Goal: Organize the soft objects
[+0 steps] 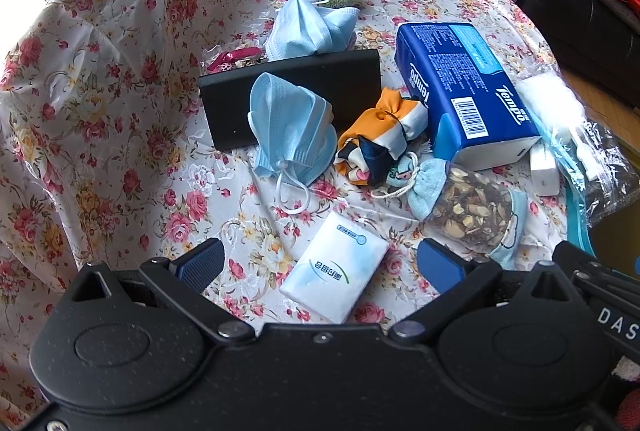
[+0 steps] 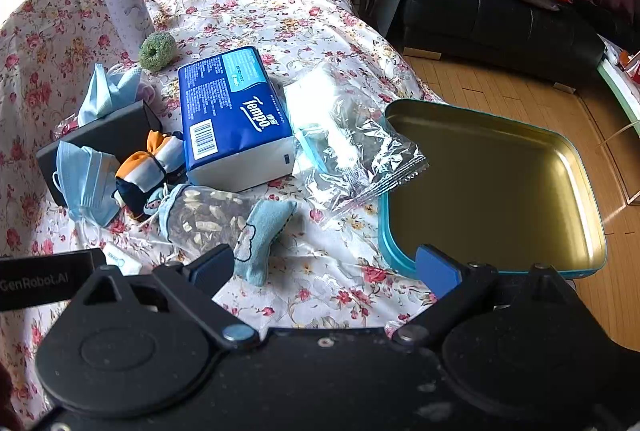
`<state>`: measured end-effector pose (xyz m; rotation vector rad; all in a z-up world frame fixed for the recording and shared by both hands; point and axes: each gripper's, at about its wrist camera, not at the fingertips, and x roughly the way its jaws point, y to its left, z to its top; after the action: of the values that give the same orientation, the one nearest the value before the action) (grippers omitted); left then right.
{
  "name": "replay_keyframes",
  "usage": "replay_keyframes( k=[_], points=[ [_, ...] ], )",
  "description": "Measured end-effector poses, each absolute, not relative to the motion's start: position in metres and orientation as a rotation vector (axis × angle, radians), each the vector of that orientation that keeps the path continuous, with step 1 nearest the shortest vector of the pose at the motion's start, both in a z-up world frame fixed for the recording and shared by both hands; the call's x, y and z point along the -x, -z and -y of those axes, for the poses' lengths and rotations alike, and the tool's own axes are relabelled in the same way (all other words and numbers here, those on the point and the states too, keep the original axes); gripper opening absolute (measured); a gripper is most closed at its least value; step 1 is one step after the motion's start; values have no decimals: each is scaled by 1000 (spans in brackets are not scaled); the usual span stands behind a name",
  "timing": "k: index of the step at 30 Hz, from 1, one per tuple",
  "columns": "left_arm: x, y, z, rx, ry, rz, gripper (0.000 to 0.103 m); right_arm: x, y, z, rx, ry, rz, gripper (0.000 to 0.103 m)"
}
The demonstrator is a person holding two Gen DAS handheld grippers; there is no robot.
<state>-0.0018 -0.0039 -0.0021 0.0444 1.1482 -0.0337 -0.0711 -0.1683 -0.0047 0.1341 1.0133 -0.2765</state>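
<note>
Fingers of the left gripper (image 1: 320,265) are spread wide with nothing between them but air, held above a small white tissue packet (image 1: 335,273) that lies on the floral tablecloth (image 1: 120,135). Fingers of the right gripper (image 2: 328,267) are likewise spread and hold nothing.

In the left wrist view, a crumpled blue face mask (image 1: 290,135) is seen at 12 o'clock from the packet, leaning against a black case (image 1: 332,79). A second blue mask (image 1: 312,29) lies behind that case. An orange, white and navy cloth bundle (image 1: 378,137) is found at 1 o'clock, touching the blue Tempo tissue pack (image 1: 466,91). A drawstring sachet of dried pieces (image 1: 468,207) lies at 2 o'clock.

In the right wrist view, an open teal tin (image 2: 492,187) sits at 2 o'clock, its rim overlapped by a clear plastic bag (image 2: 352,147).
</note>
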Motion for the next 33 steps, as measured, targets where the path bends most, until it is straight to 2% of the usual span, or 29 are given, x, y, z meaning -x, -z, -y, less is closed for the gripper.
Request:
replay_keyframes(
  k=[23,33],
  points=[
    [-2,2,1,-14,72,-1177,99,71,6,167,-132,277,-1015,98],
    [-38,-29,-79,97,-47,-999,97,68,4,165,-130,258,-1017,97]
  ],
)
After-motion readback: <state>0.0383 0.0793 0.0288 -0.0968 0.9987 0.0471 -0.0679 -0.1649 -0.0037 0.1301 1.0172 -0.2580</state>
